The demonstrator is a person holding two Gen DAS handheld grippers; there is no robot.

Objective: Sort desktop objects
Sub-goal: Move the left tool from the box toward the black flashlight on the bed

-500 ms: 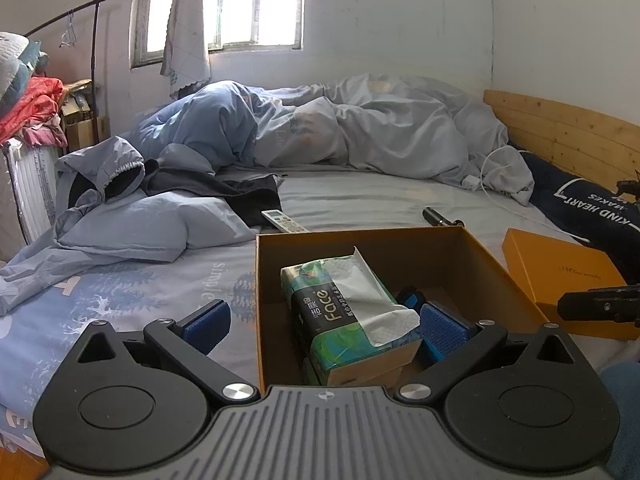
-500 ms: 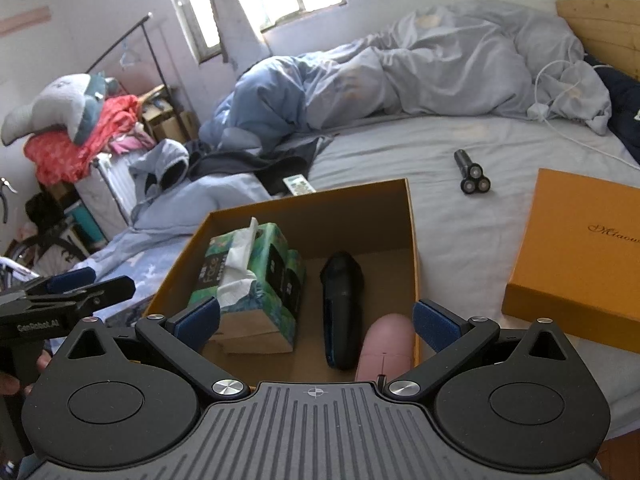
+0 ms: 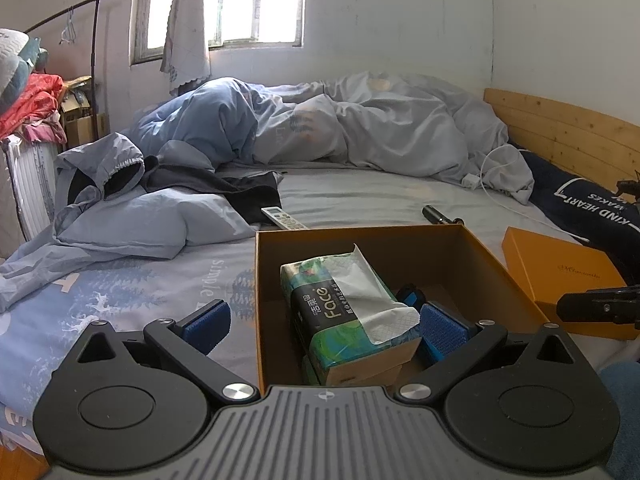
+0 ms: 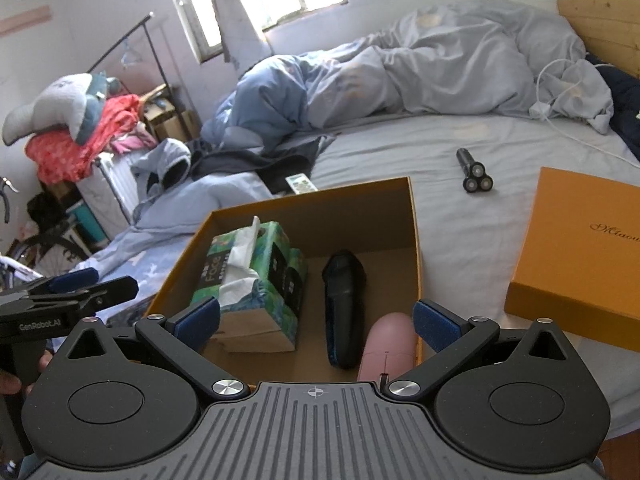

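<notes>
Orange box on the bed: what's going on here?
A person is sorting loose items into the open orange box with two handheld tongs. Both the left tongs and right tongs hover open and empty at the box's near edge. Inside are two tissue packs, a dark elongated item and a pink object. Out on the sheet lie an electric shaver, a white remote and the orange lid.

Daylight comes through a barred window (image 3: 224, 4) in the white wall (image 3: 392, 20). A rumpled duvet (image 3: 360, 124) covers the bed's far edge, beside a wooden headboard (image 3: 560, 132).
</notes>
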